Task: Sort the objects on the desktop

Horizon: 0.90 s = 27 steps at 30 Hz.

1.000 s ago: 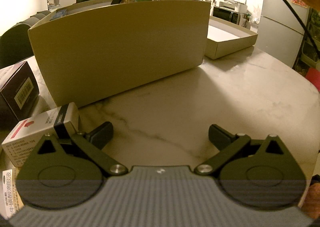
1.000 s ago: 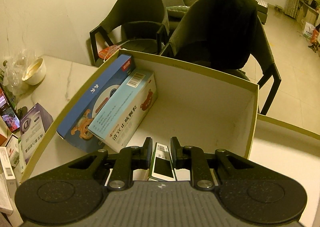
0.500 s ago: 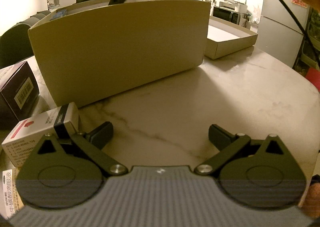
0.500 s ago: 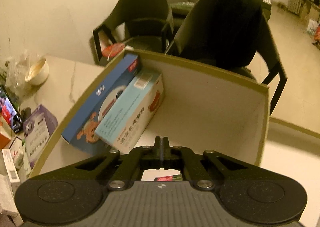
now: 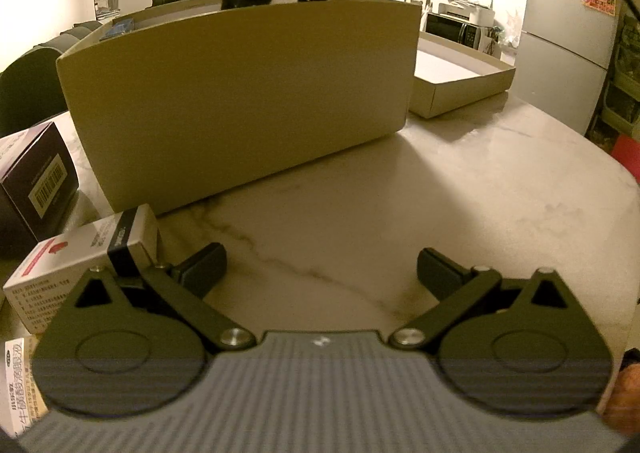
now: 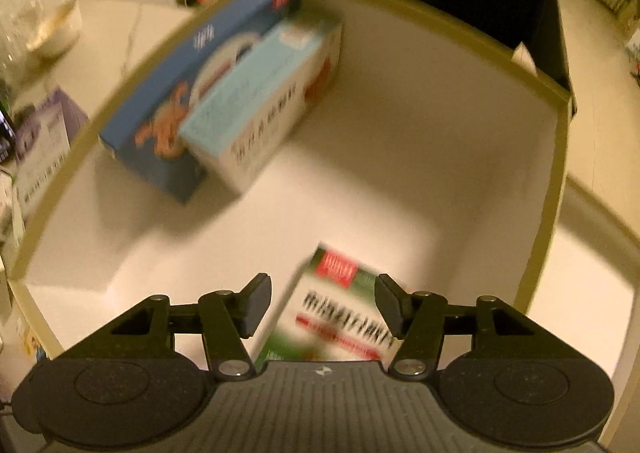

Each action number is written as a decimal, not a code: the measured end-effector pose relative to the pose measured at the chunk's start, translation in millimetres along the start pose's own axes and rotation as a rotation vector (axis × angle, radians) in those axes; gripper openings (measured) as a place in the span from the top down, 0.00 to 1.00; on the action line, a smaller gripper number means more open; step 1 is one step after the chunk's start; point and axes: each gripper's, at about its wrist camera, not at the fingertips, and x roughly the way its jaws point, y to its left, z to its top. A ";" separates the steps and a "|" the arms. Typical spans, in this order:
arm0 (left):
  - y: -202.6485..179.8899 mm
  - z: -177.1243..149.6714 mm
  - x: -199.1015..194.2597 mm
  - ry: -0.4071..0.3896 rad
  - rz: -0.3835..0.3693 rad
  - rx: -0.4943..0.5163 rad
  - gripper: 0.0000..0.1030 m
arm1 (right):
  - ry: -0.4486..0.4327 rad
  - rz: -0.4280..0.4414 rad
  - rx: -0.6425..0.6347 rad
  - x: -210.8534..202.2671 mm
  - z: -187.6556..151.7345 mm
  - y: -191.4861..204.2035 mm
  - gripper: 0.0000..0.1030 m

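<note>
- R gripper [image 6: 322, 303] over the big cardboard box [image 6: 554, 189], fingers spread wide, nothing in them
- green/white med box [image 6: 338, 313] lying on the box floor right under it, pic's blurry tho
- blue box [image 6: 192, 73] + teal box [image 6: 264, 93] leaning on the box's left wall
- L gripper [image 5: 320, 267] low over marble table [image 5: 460, 193], wide open, empty
- white/red box [image 5: 80, 253] touching its left finger, dark box [image 5: 36, 177] behind that

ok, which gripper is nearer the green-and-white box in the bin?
Right. The right gripper hangs open just above the green-and-white box, inside the bin. The left gripper is outside, over the table.
</note>
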 end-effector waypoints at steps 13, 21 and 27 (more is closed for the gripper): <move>0.4 -0.1 -1.3 0.000 0.000 0.000 0.00 | 0.122 -0.084 -0.038 15.5 -15.8 25.2 0.20; -0.6 0.4 -1.4 0.001 0.001 0.001 0.00 | 0.201 -0.103 -0.065 35.0 -21.2 36.6 0.13; -0.7 0.2 -1.0 0.000 0.001 0.000 0.00 | 0.212 -0.126 -0.094 38.4 -22.6 37.9 0.13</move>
